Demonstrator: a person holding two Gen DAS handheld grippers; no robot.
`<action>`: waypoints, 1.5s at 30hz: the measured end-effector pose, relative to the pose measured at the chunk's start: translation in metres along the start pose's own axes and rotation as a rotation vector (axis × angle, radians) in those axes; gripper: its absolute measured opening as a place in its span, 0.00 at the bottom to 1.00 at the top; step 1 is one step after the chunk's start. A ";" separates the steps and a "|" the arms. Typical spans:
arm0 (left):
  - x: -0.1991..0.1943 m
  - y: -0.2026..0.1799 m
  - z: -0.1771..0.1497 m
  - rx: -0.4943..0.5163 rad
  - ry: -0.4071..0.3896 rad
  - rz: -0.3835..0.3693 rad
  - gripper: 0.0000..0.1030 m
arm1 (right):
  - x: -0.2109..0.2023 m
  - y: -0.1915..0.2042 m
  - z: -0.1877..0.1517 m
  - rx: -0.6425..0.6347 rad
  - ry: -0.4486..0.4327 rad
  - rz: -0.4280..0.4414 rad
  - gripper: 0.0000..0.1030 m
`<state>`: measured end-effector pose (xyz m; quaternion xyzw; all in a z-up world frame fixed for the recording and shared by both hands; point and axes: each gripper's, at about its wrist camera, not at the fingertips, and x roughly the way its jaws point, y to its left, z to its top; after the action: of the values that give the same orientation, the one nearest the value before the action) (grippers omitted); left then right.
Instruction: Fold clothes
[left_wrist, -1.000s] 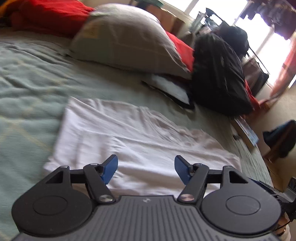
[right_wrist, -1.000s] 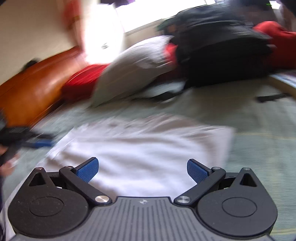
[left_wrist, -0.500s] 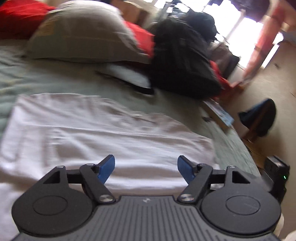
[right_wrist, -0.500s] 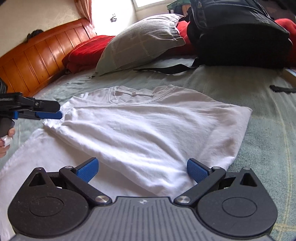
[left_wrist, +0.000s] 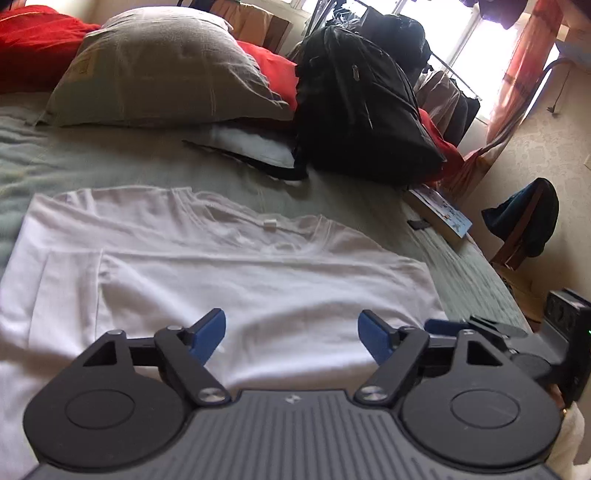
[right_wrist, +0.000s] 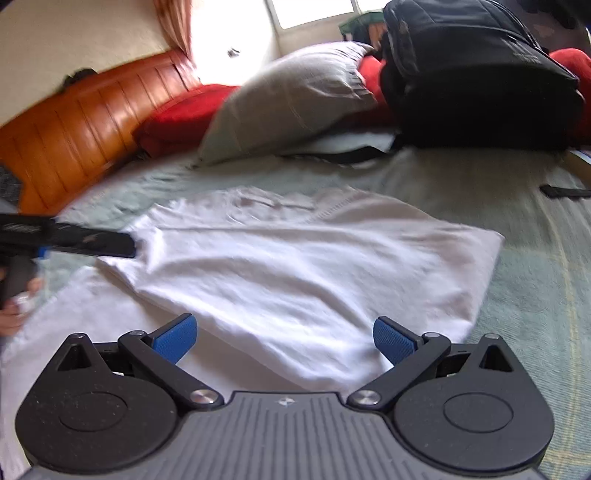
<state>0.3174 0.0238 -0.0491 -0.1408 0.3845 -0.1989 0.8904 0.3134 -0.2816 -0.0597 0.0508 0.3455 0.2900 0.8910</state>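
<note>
Since the earlier frames the left gripper (left_wrist: 291, 332) has been swung sideways along the white T-shirt (left_wrist: 229, 273), its jaws opening with nothing between them. The right gripper (right_wrist: 284, 339) is held apart, empty. The shirt lies on the green bedspread (right_wrist: 461, 184), long axis crosswise, just ahead of both. Its near hem is hidden beneath the grippers.
</note>
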 end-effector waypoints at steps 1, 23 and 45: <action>0.007 0.004 0.002 -0.006 0.007 0.016 0.77 | 0.000 0.001 0.000 -0.002 -0.001 0.017 1.00; 0.069 0.018 0.042 -0.205 0.045 -0.044 0.76 | 0.009 0.003 -0.004 -0.032 0.069 -0.008 1.00; 0.029 -0.020 -0.010 -0.084 0.119 -0.224 0.84 | 0.010 0.004 -0.004 -0.036 0.070 -0.018 1.00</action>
<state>0.3233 -0.0081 -0.0660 -0.2078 0.4263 -0.2891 0.8316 0.3146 -0.2736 -0.0674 0.0215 0.3716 0.2896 0.8818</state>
